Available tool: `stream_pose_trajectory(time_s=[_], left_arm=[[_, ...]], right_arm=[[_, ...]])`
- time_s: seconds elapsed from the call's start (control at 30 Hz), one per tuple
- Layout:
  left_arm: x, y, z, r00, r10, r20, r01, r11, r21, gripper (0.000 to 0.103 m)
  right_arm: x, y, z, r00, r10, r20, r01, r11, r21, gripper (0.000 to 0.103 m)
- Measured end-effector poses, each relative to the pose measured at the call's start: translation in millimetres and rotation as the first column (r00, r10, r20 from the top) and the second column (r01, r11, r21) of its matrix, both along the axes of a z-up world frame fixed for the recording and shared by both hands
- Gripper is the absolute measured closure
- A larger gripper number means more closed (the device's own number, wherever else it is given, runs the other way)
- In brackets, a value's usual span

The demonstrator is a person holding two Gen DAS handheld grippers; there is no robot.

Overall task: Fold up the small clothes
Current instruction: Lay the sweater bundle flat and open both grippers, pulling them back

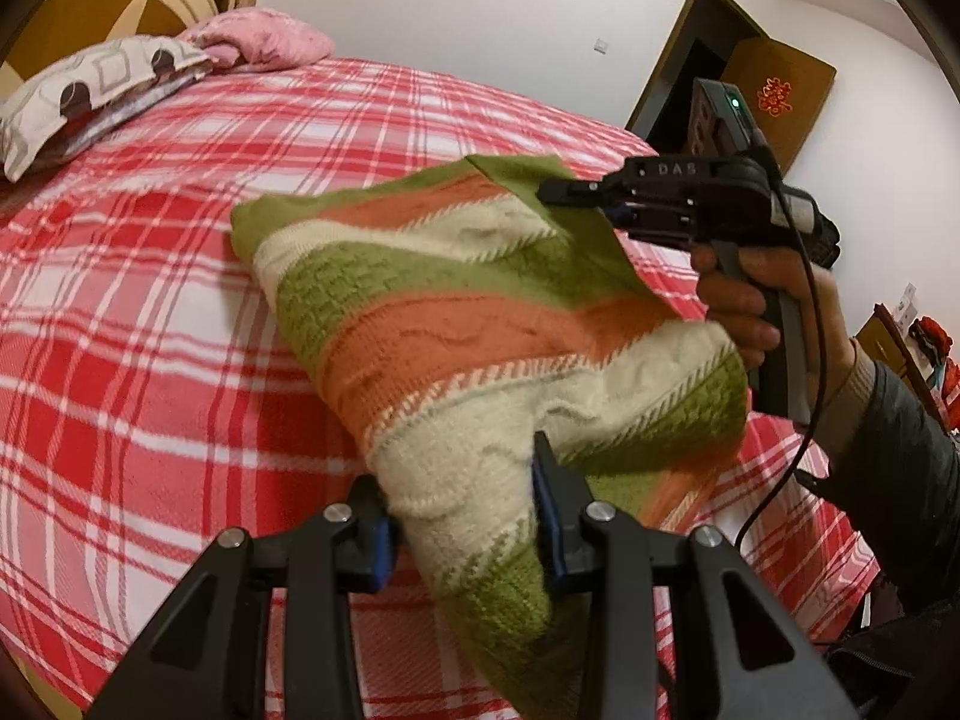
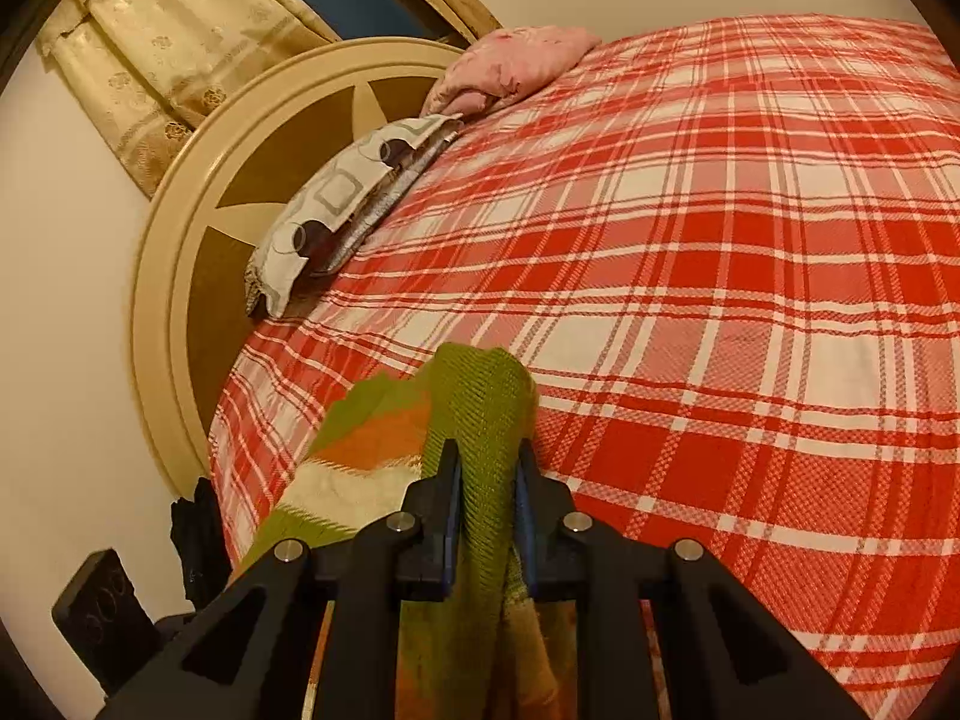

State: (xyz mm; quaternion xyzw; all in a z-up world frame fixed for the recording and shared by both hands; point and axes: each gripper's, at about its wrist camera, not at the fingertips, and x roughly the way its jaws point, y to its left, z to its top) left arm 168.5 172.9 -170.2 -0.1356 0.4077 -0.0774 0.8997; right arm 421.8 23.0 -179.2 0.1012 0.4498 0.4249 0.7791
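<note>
Left gripper (image 1: 468, 516): jaws pinching a thick white-and-green fold of the sweater (image 1: 480, 324). Right gripper (image 2: 487, 480): jaws clamped on a green edge of the same sweater; held by a hand (image 1: 756, 300) at right. Sweater suspended between both, sagging over the plaid bed (image 1: 150, 330). Beyond: patterned pillow (image 1: 90, 96), pink pillow (image 1: 258, 39), round headboard (image 2: 240, 180), curtain (image 2: 156, 42).

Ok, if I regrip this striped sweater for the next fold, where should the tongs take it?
Probably the green hem corners: the striped sweater ends there in thin flat edges. Come in from the near side, as the right tongs do; the left tongs hold a thick bunch.
</note>
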Motion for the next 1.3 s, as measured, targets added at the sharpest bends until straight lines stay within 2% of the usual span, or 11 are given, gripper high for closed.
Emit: stream_pose_trajectory(time_s=[0.23, 0.33, 0.4, 0.47, 0.6, 0.73, 0.8, 0.87, 1.0, 1.13, 1.3], left_arm=[[-4, -3, -9, 1.000, 0.012, -0.007, -0.012, 1.000, 0.005, 0.063], [-3, -2, -10, 0.999, 0.033, -0.011, -0.033, 0.999, 0.003, 0.052], [-4, -4, -6, 0.999, 0.037, -0.012, -0.037, 0.999, 0.016, 0.047], [-6, -6, -1, 0.999, 0.041, 0.000, -0.041, 0.999, 0.034, 0.038], [-12, -4, 13, 0.995, 0.081, 0.053, -0.084, 0.995, 0.059, 0.025], [-19, -11, 31, 0.986, 0.086, 0.144, -0.108, 0.982, 0.154, 0.003], [-12, -11, 31, 0.983, 0.092, 0.158, -0.121, 0.975, 0.185, 0.003], [2, -7, 24, 0.983, 0.127, 0.132, -0.155, 0.960, 0.234, 0.003], [18, -4, 13, 0.987, 0.138, 0.078, -0.153, 0.956, 0.249, 0.003], [25, -12, -7, 0.994, 0.106, 0.037, -0.112, 0.954, 0.280, 0.002], [23, -11, -21, 0.994, 0.111, 0.023, -0.113, 0.976, 0.185, 0.000]], right_arm=[[5, 8, -9, 1.000, -0.015, -0.002, 0.015, 0.998, -0.062, 0.087], [5, -2, -13, 0.999, -0.038, -0.007, 0.037, 0.995, -0.092, 0.082], [-4, -14, -6, 0.999, -0.046, 0.014, 0.048, 0.993, -0.105, 0.072], [-20, -30, 6, 1.000, -0.024, 0.002, 0.024, 0.998, -0.050, 0.053], [-69, -53, 25, 0.998, 0.052, 0.029, -0.052, 0.999, -0.016, 0.051], [-106, -53, 13, 0.995, 0.099, -0.005, -0.100, 0.994, -0.048, 0.051], [-117, -47, 2, 0.995, 0.099, -0.005, -0.099, 0.990, -0.102, 0.068], [-124, -47, -5, 0.997, 0.082, 0.011, -0.080, 0.988, -0.129, 0.098], [-139, -68, -1, 0.999, 0.026, 0.027, -0.023, 0.993, -0.114, 0.098], [-144, -66, -8, 0.996, -0.003, 0.090, 0.023, 0.976, -0.218, 0.098], [-130, -68, -35, 0.996, -0.060, 0.062, 0.072, 0.974, -0.215, 0.098]])
